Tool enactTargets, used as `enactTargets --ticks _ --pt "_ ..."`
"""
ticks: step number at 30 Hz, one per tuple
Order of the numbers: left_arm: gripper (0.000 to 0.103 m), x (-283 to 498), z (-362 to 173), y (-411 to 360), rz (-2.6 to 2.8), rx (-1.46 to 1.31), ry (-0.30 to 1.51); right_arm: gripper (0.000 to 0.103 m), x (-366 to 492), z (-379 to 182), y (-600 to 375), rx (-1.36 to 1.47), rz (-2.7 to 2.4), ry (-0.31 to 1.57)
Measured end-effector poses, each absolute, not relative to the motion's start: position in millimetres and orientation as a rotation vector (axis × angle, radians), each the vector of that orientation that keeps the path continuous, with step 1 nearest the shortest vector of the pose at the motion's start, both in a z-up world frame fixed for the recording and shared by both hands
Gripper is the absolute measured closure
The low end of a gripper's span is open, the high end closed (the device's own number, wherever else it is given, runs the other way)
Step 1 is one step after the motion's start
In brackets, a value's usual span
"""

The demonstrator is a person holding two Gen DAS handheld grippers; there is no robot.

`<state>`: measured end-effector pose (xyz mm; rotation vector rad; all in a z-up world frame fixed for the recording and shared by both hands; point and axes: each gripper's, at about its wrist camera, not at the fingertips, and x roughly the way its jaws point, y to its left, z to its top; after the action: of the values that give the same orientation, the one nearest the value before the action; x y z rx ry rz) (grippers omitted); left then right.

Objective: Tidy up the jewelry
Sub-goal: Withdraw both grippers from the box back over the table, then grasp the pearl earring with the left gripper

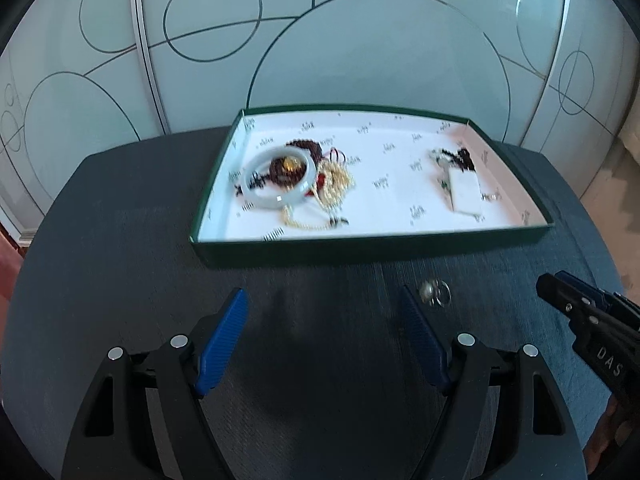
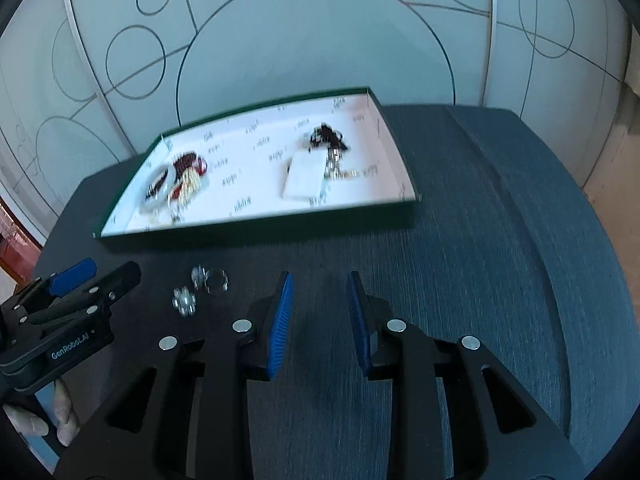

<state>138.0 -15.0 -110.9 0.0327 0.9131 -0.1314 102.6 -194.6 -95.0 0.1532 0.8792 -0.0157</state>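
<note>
Nearest the lens: left gripper (image 1: 322, 316) with blue pads spread wide and nothing between them, hovering over the dark bench (image 1: 120, 248). Right gripper (image 2: 319, 292) narrowed to a slim gap, also empty; released rather than grasping, though far from wide.

Loose on the bench, short of the box: two small silvery pieces in the right wrist view. A ring (image 2: 210, 278) with a clear stone lies nearer the box, and a clustered stud or charm (image 2: 184, 300) just beside it. Only the ring (image 1: 434, 291) shows in the left wrist view, just beside the right finger of the left gripper. Too blurred to name either piece more surely.

Beyond them, one shallow green box (image 1: 372, 246) with a white printed lining. On its left side: one pale jade bangle (image 1: 276, 176), lying over one dark red bead string (image 1: 304, 148), with one gold chain (image 1: 336, 184) heaped beside it. On its right side: one white rectangular pendant (image 1: 466, 192) touching a dark bead cluster (image 1: 466, 158) and some silvery links. Further count in either heap not possible.

Likely step in hand: fetching the loose pieces into the box. Best done one piece at a time, pads brought down either side of the ring and low to the bench, closed slowly so it does not skate away. Worth keeping the neighbouring piece clear of the pads. Placement best in the bare middle of the lining, apart from both heaps, to avoid tangling with the chain.
</note>
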Motion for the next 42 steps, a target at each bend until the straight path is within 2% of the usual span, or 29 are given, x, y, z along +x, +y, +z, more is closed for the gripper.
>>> enactTargets --ticks 29,35,42 --pt "0.028 129 -126 -54 -0.179 0.071 0.93 0.075 82 -102 -215 0.196 -0.026 0.888" --pt "0.045 131 -133 -65 -0.192 0.099 0.935 0.075 79 -99 -223 0.217 -0.028 0.877" --pt "0.057 132 -140 -64 -0.18 0.116 0.933 0.075 79 -99 -224 0.221 -0.028 0.875"
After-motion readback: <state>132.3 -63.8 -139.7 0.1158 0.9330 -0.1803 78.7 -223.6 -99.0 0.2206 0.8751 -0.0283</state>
